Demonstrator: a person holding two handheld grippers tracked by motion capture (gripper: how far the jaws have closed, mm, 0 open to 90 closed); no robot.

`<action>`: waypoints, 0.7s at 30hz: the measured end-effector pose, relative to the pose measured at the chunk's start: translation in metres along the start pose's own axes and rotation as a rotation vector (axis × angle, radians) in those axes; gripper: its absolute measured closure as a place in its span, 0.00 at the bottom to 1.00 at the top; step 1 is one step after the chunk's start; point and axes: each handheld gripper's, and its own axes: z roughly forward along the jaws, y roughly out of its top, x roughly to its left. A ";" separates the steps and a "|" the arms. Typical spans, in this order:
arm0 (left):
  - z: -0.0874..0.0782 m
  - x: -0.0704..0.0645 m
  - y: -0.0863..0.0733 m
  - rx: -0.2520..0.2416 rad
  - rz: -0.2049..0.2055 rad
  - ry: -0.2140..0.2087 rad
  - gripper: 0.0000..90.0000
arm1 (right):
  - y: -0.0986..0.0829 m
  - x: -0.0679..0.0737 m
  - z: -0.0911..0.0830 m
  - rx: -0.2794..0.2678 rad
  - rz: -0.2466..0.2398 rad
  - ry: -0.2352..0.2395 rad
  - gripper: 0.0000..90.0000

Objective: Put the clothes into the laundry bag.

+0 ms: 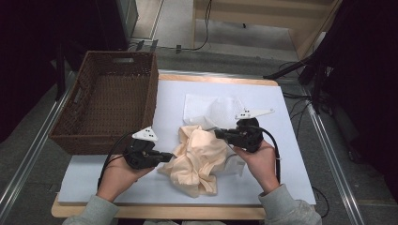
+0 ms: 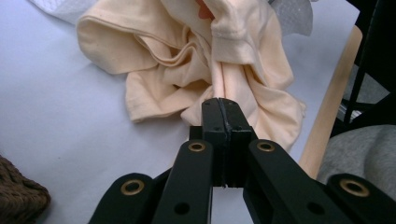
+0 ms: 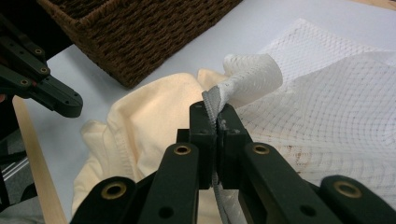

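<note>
Cream garment [image 1: 197, 157] before mesh bag [image 1: 213, 108]; basket [image 1: 80, 136] left

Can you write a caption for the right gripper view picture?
Right gripper pinching the white mesh bag beside a cream shirt.

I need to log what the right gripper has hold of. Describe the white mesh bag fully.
The white mesh bag is thin, see-through netting with a solid white hem. It lies mostly flat and rumpled on the pale blue table cover, partly under the crumpled cream garment. The right gripper is shut on its hem, lifting a curled fold.
</note>
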 end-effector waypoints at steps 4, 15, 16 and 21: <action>0.007 -0.002 0.000 0.002 0.015 0.020 1.00 | 0.000 0.000 -0.001 0.006 -0.005 0.003 0.98; 0.034 -0.003 0.010 0.003 0.022 0.015 1.00 | 0.000 0.000 0.001 0.007 -0.009 0.007 0.98; 0.035 -0.003 0.011 0.005 0.026 0.010 1.00 | 0.000 0.000 0.002 0.007 -0.010 0.006 0.98; 0.020 -0.003 0.004 0.005 0.048 0.015 1.00 | -0.001 0.000 0.000 0.008 -0.005 0.002 0.98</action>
